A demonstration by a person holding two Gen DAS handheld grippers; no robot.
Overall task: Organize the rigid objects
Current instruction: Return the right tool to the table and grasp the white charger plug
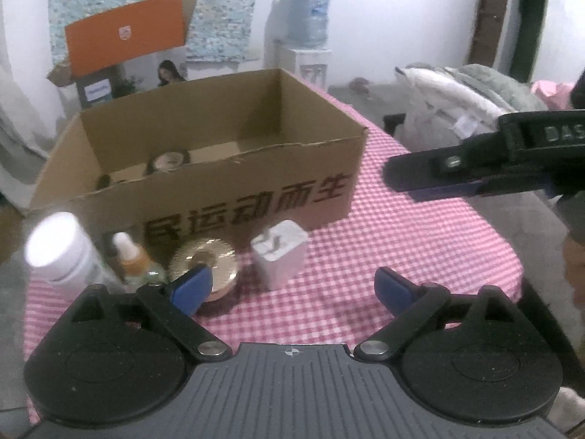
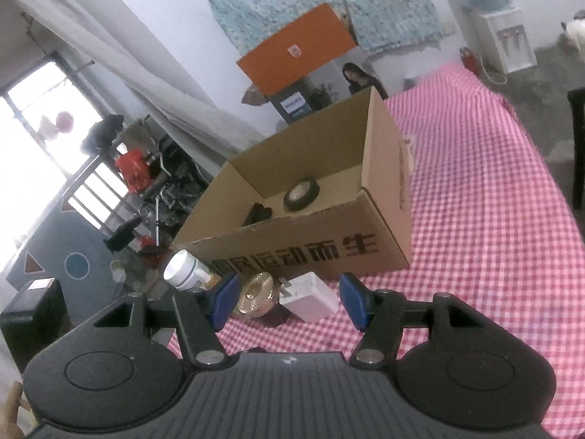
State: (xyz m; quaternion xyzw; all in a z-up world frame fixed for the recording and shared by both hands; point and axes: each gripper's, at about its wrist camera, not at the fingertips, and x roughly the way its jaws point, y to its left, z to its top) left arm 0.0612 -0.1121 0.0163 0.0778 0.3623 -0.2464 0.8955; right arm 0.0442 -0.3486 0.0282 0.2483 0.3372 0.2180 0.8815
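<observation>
While nothing sits between the blue pads, both tools hang open and empty: left tool (image 1: 294, 289) wide, right tool (image 2: 289, 298) about half wide. Picking-up step, by the look of it. Still out on the checked counter (image 2: 475, 219), just in front of the cardboard box (image 1: 256, 190): white plug (image 2: 310, 296), gold lid (image 2: 256, 294), white bottle (image 1: 62, 248), dropper bottle (image 1: 131, 256). Already in the box: tape roll (image 2: 301, 194) and a small black thing (image 2: 259, 214). Next: lower over plug or lid, squeeze, lift over the front wall. Tight spot; easy to bump the lid or the box.
</observation>
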